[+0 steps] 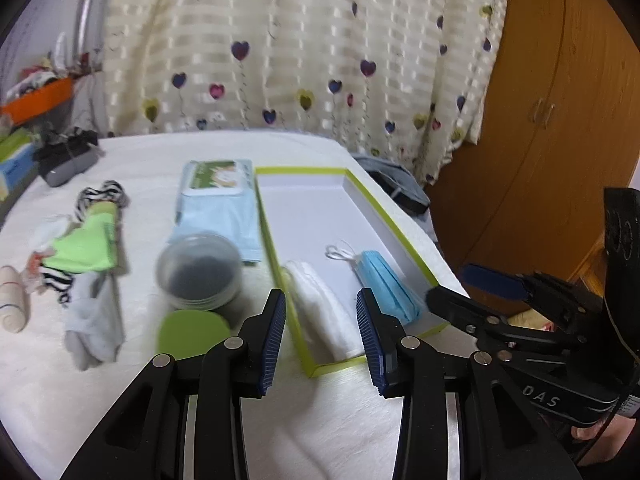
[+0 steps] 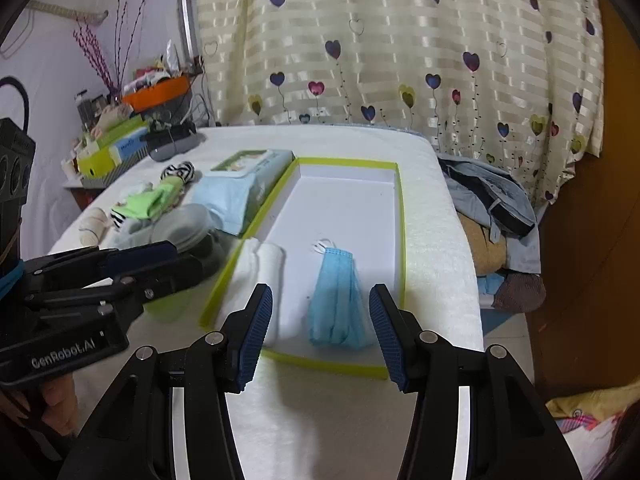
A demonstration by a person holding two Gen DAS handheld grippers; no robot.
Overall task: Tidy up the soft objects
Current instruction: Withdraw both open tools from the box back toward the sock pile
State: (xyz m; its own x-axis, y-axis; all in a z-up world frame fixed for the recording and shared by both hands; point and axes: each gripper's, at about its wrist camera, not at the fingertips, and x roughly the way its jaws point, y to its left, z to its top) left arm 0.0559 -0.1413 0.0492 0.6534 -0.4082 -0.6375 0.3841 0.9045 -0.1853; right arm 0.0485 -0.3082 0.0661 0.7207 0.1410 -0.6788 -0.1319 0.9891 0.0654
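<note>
Left wrist: round container [image 1: 200, 272] sits beside green-edged box [image 1: 304, 354].

Behind the counter we see a heart-patterned curtain [image 2: 400, 52], a wooden wardrobe [image 1: 560, 128], and an orange basket [image 2: 158, 94] at far left.

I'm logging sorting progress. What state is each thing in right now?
Green-edged box: open, lidless.
Blue face mask: folded, inside box.
White cloth: folded, inside box.
Round container: lid off, outside box.
Left gripper: open, empty.
Right gripper: open, empty.
</note>
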